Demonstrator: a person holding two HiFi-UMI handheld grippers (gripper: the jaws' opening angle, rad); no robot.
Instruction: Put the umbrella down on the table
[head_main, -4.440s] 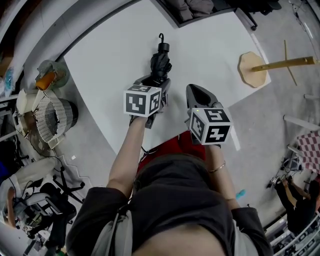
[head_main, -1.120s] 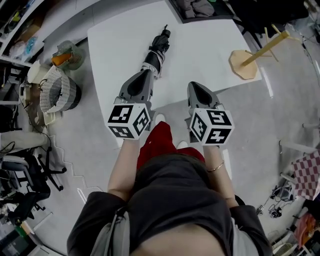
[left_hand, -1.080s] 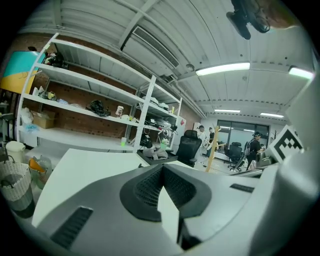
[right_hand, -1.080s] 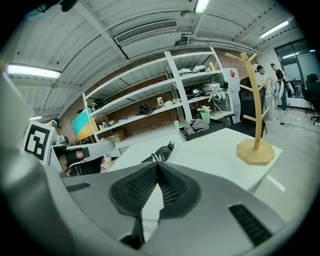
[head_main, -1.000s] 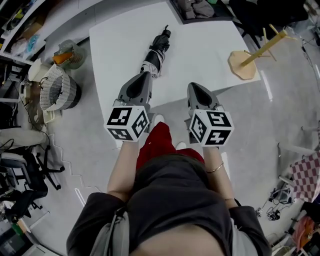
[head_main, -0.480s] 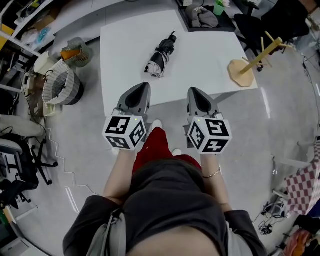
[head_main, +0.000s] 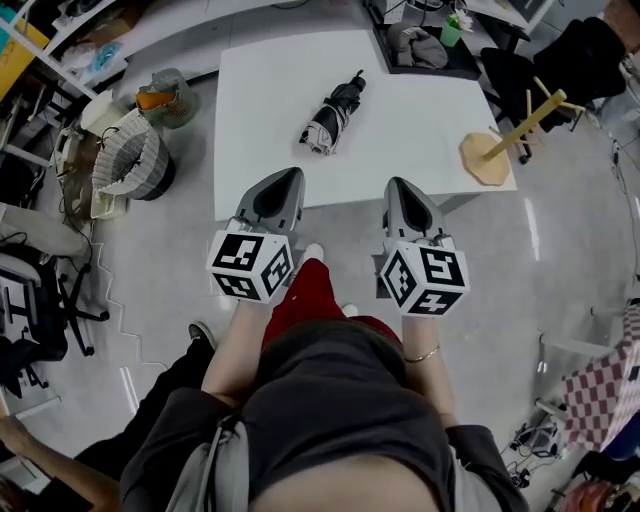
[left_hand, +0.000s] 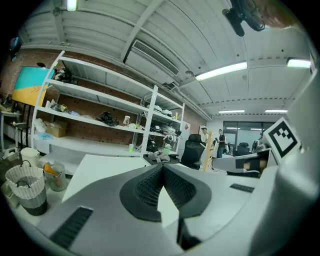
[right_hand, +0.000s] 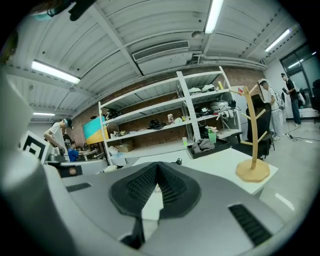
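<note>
A folded black umbrella (head_main: 332, 114) lies on the white table (head_main: 412, 120), its handle toward the far side. Both grippers are held short of the table's near edge, well apart from the umbrella. My left gripper (head_main: 281, 180) is shut with nothing in it; in the left gripper view its pads (left_hand: 161, 170) meet at the tips. My right gripper (head_main: 398, 188) is shut and empty too, its ribbed pads (right_hand: 156, 170) touching at the tips. In the right gripper view only the umbrella's handle tip (right_hand: 179, 161) shows above the jaws.
A wooden peg stand (head_main: 490, 152) sits at the table's right corner, also seen as the stand (right_hand: 253, 145). A dark tray with cloths (head_main: 425, 50) lies at the far edge. Baskets (head_main: 135, 165) stand on the floor at left. Another person's leg (head_main: 170, 395) is at lower left.
The left gripper has let go of the umbrella and drawn back past the table's near edge. Both grippers have pulled away and risen a little; the umbrella stays lying on the table.
</note>
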